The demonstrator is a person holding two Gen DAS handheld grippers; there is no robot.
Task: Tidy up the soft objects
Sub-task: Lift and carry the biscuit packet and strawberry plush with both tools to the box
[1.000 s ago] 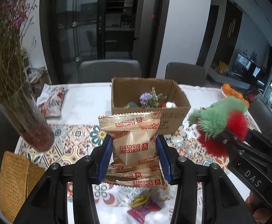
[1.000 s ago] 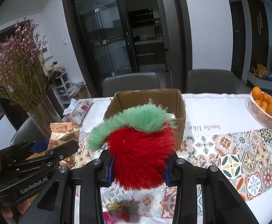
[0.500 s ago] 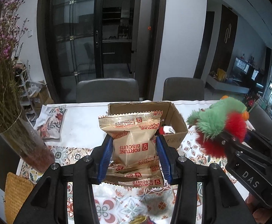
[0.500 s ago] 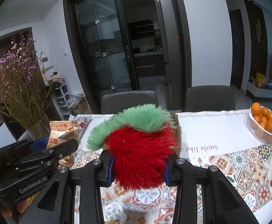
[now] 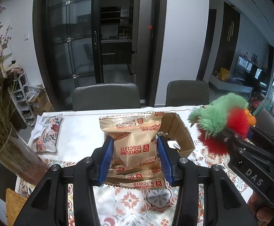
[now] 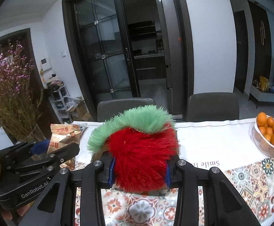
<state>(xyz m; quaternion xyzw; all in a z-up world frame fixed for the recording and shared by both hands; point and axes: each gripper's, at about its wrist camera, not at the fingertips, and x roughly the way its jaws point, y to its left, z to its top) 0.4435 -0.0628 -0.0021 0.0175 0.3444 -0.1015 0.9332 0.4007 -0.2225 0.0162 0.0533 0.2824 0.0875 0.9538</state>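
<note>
- A glass vase (image 5: 14, 156) of dried purple flowers (image 6: 11, 86) stands at the far left of the table, with a woven mat (image 5: 14, 205) below it at the table's edge.
- A small floral pouch (image 5: 47, 134) lies flat on the white cloth (image 5: 80, 131), well apart from both tools.
- The left gripper (image 5: 135, 156) is clenched on a bundle of Fortune Biscuits packets (image 5: 135, 146), its blue pads (image 5: 106, 158) pressing both sides, held above the table in front of the cardboard box (image 5: 180, 131).
- The box sits open-topped behind the packets, mostly hidden by them.
- The right gripper (image 6: 139, 171) is clamped on a red and green plush toy (image 6: 140, 150), lifted clear of the patterned tablecloth (image 6: 249, 179) beside the box.
- A white basket of oranges (image 6: 270, 133) rests at the far right.
</note>
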